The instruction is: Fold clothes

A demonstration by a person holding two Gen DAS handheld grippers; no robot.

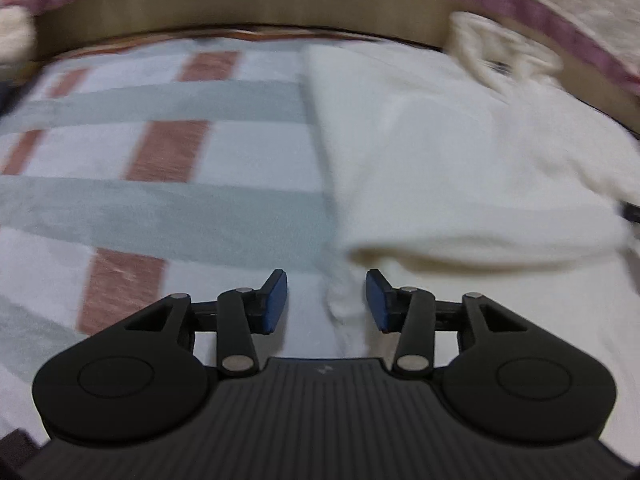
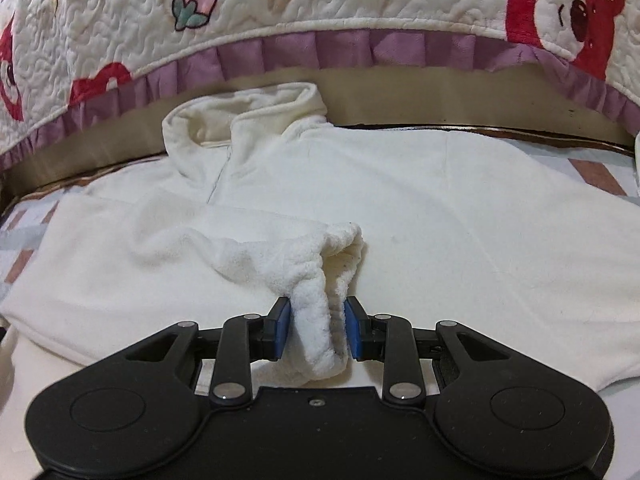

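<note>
Left wrist view: one left gripper (image 1: 326, 300), tilted downward over the bedding, its two blue pads (image 1: 276, 300) standing apart with nothing pressed between them; a wrinkle of white cloth lies under the gap, but the picture is blurred and contact cannot be confirmed. One white fleece garment (image 1: 460, 168) lies flat on the right half of the frame, with one folded edge running across just beyond the fingertips. One checked sheet (image 1: 160, 152), pale blue with reddish bars, covers the surface to the left. One wooden bed rail (image 1: 240, 4) crosses the far side. Right wrist view: one right gripper (image 2: 314, 330), pitched downward toward the garment, its pads closed narrowly on one sleeve cuff (image 2: 320, 320), which stands bunched and lifted between them. The sleeve trails back to the left onto the same white garment, spread across the sheet with its one collar (image 2: 244, 116) at the far side against the rail. One quilted cover (image 2: 320, 0), cream with a purple ruffle, hangs above the rail; three red bear figures and one strawberry motif (image 2: 196, 2) are counted on it.
</note>
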